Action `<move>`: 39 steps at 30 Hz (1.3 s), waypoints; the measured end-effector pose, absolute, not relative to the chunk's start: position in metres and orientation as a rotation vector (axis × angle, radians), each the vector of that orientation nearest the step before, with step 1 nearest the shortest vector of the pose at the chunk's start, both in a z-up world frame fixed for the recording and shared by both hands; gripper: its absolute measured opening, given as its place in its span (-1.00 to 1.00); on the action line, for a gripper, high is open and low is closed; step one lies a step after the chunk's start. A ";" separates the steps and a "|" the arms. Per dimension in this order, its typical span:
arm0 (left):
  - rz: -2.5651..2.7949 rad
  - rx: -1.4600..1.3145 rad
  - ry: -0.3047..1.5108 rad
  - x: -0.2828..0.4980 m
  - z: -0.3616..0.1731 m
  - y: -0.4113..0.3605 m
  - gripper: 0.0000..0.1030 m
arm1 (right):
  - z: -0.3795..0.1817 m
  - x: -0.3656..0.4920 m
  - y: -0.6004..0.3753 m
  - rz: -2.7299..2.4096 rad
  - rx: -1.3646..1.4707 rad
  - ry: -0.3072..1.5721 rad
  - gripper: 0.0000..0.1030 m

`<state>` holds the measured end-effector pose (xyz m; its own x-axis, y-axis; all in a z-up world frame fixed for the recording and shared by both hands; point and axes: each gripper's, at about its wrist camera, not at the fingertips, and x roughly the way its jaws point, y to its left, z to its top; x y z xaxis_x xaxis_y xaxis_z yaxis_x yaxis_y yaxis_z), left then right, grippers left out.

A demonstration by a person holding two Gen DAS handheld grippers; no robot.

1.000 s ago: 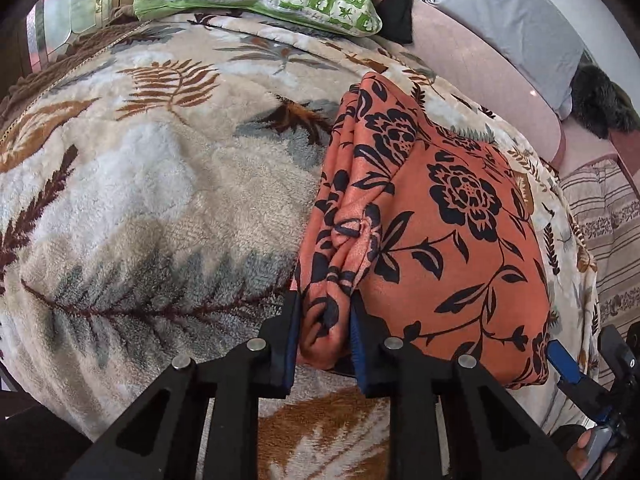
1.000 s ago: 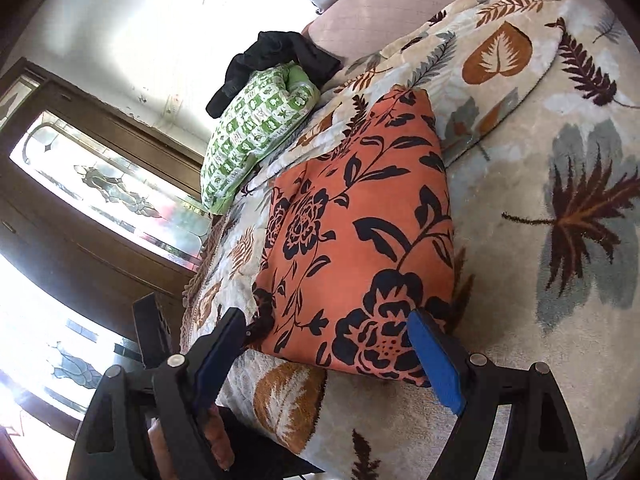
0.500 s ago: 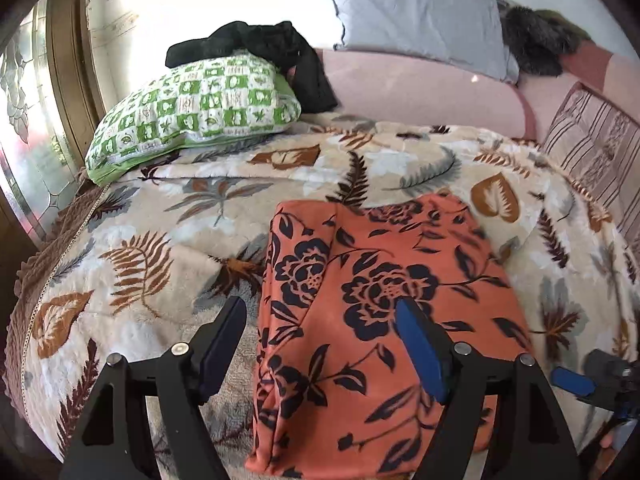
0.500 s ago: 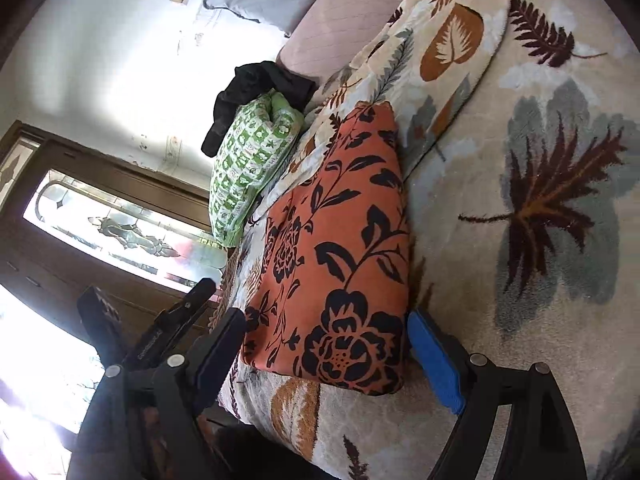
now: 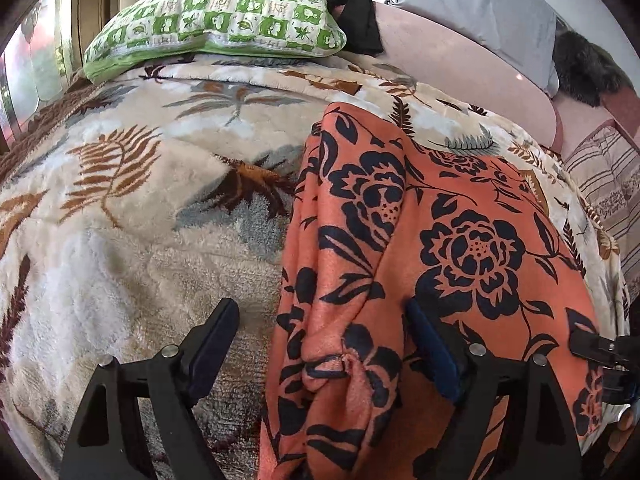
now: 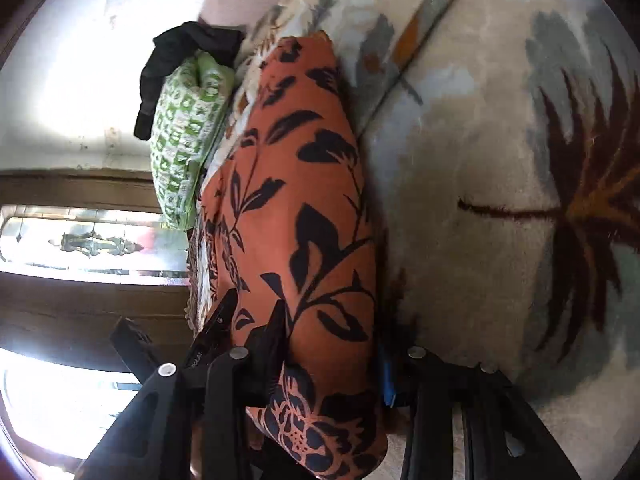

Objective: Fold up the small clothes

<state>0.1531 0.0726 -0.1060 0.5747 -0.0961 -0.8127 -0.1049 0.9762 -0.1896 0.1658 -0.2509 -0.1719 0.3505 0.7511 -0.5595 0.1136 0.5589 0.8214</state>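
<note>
The left gripper is spread wide, straddling the rumpled near edge of the orange cloth without pinching it. The right gripper is closing around the cloth's other near corner, though whether it truly pinches is unclear (the blue pad is half hidden). The cloth lies folded on the bed's blanket. For a neat fold, both should grip all layers at matching corners, then lift evenly.
</note>
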 end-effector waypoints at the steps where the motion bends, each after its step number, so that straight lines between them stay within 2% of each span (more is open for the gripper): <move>1: 0.005 -0.225 0.958 0.153 -0.106 0.072 0.69 | -0.156 0.160 -0.247 0.497 0.863 1.125 -0.33; 3: 0.000 -0.214 0.959 0.153 -0.106 0.070 0.69 | -0.148 0.157 -0.238 0.466 0.743 1.112 -0.34; 4: -0.001 -0.213 0.963 0.154 -0.107 0.070 0.70 | -0.160 0.163 -0.234 0.420 0.662 1.162 -0.30; 5: 0.000 -0.211 0.959 0.154 -0.106 0.070 0.70 | -0.177 0.168 -0.236 0.421 0.697 1.205 -0.19; 7: -0.005 -0.223 0.963 0.154 -0.106 0.072 0.70 | -0.174 0.166 -0.251 0.442 0.838 1.186 0.03; 8: -0.004 -0.230 0.965 0.154 -0.106 0.073 0.70 | -0.163 0.163 -0.257 0.448 0.850 1.148 0.34; 9: 0.000 -0.230 0.965 0.154 -0.106 0.072 0.70 | -0.152 0.162 -0.263 0.454 0.855 1.091 0.48; 12: 0.008 -0.226 0.962 0.153 -0.106 0.071 0.70 | -0.139 0.176 -0.279 0.446 0.897 1.014 0.47; 14: 0.003 -0.232 0.965 0.154 -0.105 0.071 0.70 | -0.156 0.201 -0.279 0.444 0.962 1.063 0.47; 15: 0.001 -0.235 0.967 0.154 -0.105 0.071 0.70 | -0.169 0.215 -0.273 0.448 0.968 1.121 0.35; 17: 0.000 -0.238 0.967 0.153 -0.105 0.074 0.70 | -0.176 0.225 -0.254 0.446 0.905 1.195 -0.27; 18: -0.002 -0.241 0.968 0.153 -0.106 0.074 0.70 | -0.158 0.220 -0.241 0.445 0.764 1.156 -0.37; 20: -0.004 -0.241 0.971 0.154 -0.105 0.073 0.74 | -0.130 0.207 -0.230 0.418 0.570 1.085 -0.40; 22: -0.009 -0.232 0.976 0.156 -0.106 0.068 0.75 | -0.150 0.211 -0.231 0.338 0.479 1.151 -0.41; 23: -0.003 -0.222 0.970 0.155 -0.105 0.068 0.75 | -0.165 0.214 -0.236 0.328 0.520 1.170 -0.33; 25: -0.010 -0.237 0.971 0.154 -0.106 0.072 0.75 | -0.158 0.211 -0.247 0.368 0.624 1.133 -0.20; 27: -0.011 -0.252 0.977 0.154 -0.106 0.073 0.75 | -0.145 0.209 -0.255 0.411 0.681 1.098 0.44; 30: -0.004 -0.242 0.976 0.155 -0.105 0.071 0.75 | -0.134 0.223 -0.269 0.398 0.749 1.024 0.54; 32: -0.009 -0.247 0.978 0.154 -0.105 0.071 0.75 | -0.154 0.251 -0.271 0.397 0.814 1.077 0.56; 33: -0.011 -0.247 0.978 0.154 -0.105 0.070 0.75 | -0.170 0.267 -0.266 0.392 0.854 1.149 0.41; 34: -0.006 -0.244 0.975 0.153 -0.105 0.071 0.75 | -0.175 0.273 -0.265 0.407 0.896 1.158 0.00; 35: -0.007 -0.248 0.975 0.153 -0.105 0.072 0.75 | -0.163 0.274 -0.258 0.419 0.823 1.147 -0.36; 37: -0.007 -0.261 0.981 0.155 -0.105 0.073 0.76 | -0.130 0.261 -0.238 0.420 0.578 1.070 -0.43; 39: -0.006 -0.256 0.981 0.157 -0.104 0.069 0.77 | -0.148 0.269 -0.241 0.363 0.531 1.147 -0.41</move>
